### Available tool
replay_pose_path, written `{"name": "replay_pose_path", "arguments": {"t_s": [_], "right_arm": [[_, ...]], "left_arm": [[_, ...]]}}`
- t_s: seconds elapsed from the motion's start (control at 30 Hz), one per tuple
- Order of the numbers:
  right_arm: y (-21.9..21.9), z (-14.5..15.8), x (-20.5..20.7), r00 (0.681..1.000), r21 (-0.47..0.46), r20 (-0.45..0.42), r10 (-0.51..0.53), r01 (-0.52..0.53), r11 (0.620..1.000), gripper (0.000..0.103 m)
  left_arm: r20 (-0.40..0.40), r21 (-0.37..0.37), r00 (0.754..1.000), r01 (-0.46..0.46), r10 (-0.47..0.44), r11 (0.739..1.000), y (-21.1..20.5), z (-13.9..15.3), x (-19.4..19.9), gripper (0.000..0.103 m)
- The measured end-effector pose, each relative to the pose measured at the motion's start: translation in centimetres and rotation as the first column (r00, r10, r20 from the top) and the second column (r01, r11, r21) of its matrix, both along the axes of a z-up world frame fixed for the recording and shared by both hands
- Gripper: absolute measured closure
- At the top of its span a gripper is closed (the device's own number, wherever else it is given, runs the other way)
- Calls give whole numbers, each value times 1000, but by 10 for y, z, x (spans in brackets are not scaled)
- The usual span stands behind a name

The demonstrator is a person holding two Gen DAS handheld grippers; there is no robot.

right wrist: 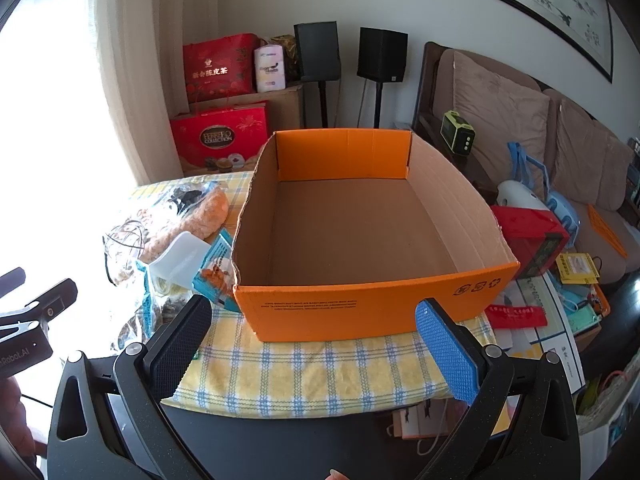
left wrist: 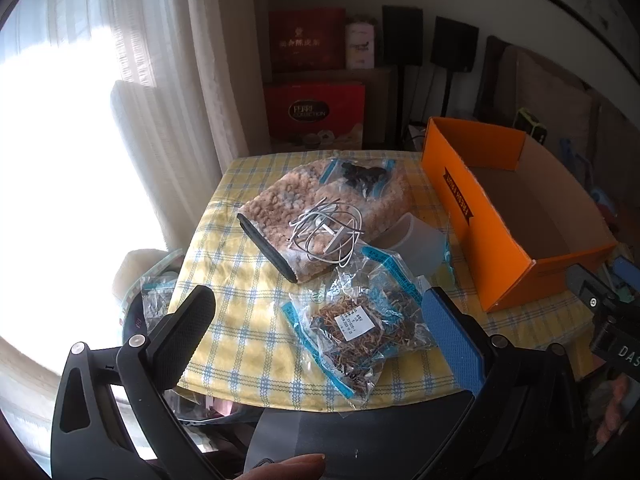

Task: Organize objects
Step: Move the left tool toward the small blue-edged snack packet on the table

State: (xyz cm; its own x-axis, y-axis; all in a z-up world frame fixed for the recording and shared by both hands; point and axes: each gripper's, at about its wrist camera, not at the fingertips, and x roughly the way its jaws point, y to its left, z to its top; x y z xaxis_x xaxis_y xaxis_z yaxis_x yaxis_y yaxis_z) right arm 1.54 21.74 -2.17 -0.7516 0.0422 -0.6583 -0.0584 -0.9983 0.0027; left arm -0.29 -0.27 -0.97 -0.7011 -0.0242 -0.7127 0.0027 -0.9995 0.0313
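Your left hand-held gripper point(left wrist: 316, 320) has a matte black frame with triangular cut-outs and round silver screws at the pivots; one finger wears a black textured pad point(left wrist: 188, 332), the other a blue one point(left wrist: 450, 340); your right hand-held gripper point(right wrist: 314, 338) is built alike, black speckled arms, silver screws, a black dimpled pad and a blue dimpled pad; white lettering marks its housing.

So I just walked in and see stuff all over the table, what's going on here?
A person holds a handheld gripper in each hand; the left gripper and right gripper both hang with jaws open, holding nothing. The orange cardboard box is empty. The clear bags of dried food and the coiled white cable lie beside it on the yellow checked tablecloth.
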Motion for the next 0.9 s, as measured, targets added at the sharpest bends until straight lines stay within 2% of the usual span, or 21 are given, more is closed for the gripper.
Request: {"name": "replay_pose_path", "arguments": {"t_s": [0.17, 0.4, 0.67, 0.9], "right_arm": [[7, -2, -1, 1000, 0, 6, -12, 12, 1000, 0], [20, -4, -3, 999, 5, 9, -34, 34, 999, 0], [54, 1, -9, 993, 12, -1, -117, 117, 993, 0], [64, 5, -12, 991, -5, -8, -135, 135, 991, 0]], "left_arm": [[-3, -17, 1000, -6, 6, 1000, -5, -5, -3, 0], [10, 14, 1000, -5, 5, 1000, -18, -10, -8, 0], [33, 53, 999, -25, 24, 998, -35, -18, -14, 0], [20, 72, 1000, -6, 5, 997, -32, -12, -16, 0]]}}
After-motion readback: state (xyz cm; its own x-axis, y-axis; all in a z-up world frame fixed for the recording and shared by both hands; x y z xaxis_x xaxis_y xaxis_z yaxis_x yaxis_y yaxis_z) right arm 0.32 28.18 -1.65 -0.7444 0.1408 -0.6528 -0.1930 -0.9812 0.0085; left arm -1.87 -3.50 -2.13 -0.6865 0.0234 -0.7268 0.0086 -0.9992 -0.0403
